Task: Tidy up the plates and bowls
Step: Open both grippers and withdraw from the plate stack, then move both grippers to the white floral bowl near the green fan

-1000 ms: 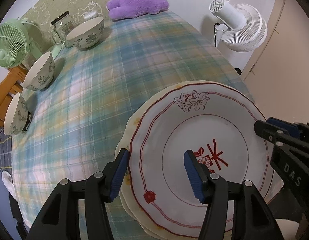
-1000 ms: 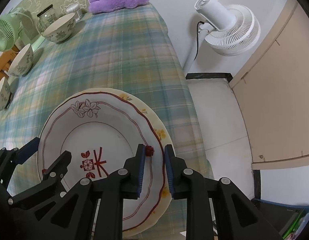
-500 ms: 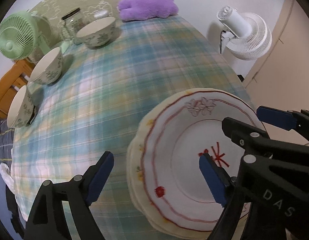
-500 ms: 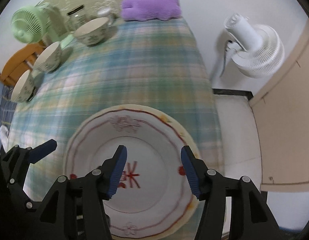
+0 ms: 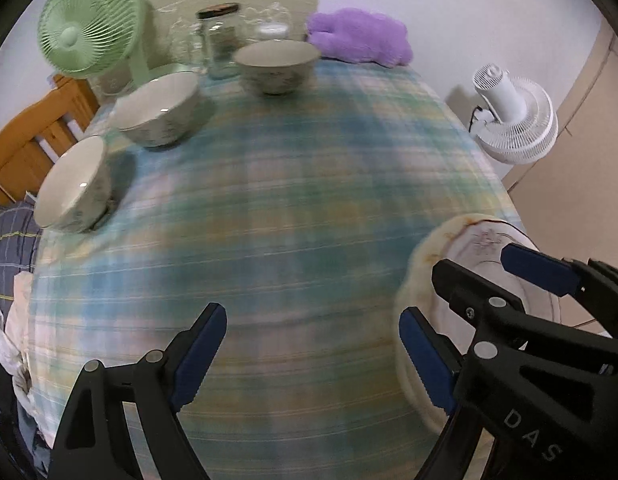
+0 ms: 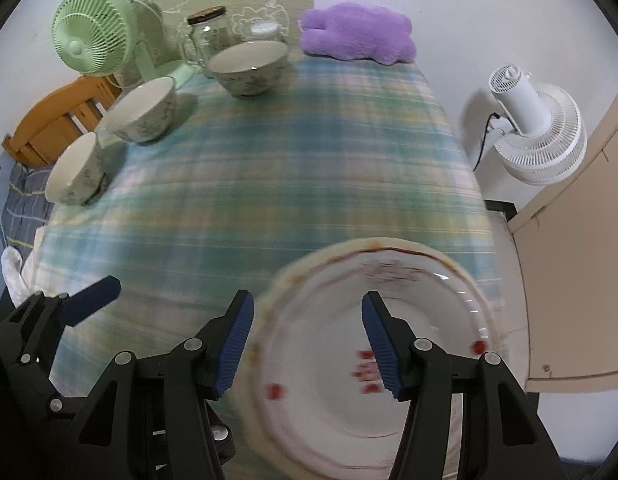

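Note:
A stack of plates (image 6: 389, 368) lies at the near right corner of the checked tablecloth (image 6: 269, 184); the top one is white with red rims and red marks. It also shows in the left wrist view (image 5: 437, 272). My right gripper (image 6: 309, 344) is open and empty above the stack. My left gripper (image 5: 313, 352) is open and empty over bare cloth, left of the stack. Three flowered bowls stand along the far left: a near one (image 5: 75, 184), a middle one (image 5: 161, 108) and a far one (image 5: 277, 64).
A green fan (image 5: 89, 24), a glass jar (image 5: 221, 40) and a purple plush (image 5: 361, 36) stand at the table's far end. A white fan (image 6: 537, 132) stands on the floor to the right. A wooden chair (image 5: 33, 136) is at the left edge.
My right gripper has let go of the top plate's rim and opened. Both grippers have pulled back and tilted up; my left has moved left, off the stack.

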### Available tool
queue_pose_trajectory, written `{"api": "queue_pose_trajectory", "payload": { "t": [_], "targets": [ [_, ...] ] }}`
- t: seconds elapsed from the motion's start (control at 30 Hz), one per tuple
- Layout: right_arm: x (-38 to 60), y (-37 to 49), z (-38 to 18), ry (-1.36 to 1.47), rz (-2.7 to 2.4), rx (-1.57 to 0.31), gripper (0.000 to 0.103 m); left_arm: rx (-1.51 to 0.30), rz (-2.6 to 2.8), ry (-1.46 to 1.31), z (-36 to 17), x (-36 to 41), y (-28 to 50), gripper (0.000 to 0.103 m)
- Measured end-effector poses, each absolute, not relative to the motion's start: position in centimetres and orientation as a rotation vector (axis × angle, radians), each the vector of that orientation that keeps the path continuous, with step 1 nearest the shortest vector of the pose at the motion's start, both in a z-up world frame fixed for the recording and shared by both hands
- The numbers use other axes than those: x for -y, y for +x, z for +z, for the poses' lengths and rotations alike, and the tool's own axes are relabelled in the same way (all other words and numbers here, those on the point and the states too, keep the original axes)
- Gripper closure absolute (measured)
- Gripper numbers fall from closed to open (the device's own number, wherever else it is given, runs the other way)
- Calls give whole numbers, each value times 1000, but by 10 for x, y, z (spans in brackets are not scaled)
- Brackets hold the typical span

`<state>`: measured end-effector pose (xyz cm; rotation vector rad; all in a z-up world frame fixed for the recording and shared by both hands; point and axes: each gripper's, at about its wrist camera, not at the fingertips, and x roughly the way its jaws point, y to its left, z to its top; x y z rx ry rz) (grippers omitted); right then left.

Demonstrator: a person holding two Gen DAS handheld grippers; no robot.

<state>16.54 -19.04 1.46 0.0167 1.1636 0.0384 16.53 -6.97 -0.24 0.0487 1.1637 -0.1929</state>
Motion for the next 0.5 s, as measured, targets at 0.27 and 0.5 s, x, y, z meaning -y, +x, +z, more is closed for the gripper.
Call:
{"api": "queue_pose_trajectory", "payload": {
  "t": [0.27,0.5],
  "targets": [
    [120,168,21,79,17,-1131,43,-1132,-206,49,9,-1,169,14],
    [68,170,20,116,13,-1093,43,-1097,-195,86,12,-53,175,14]
  ]
}}
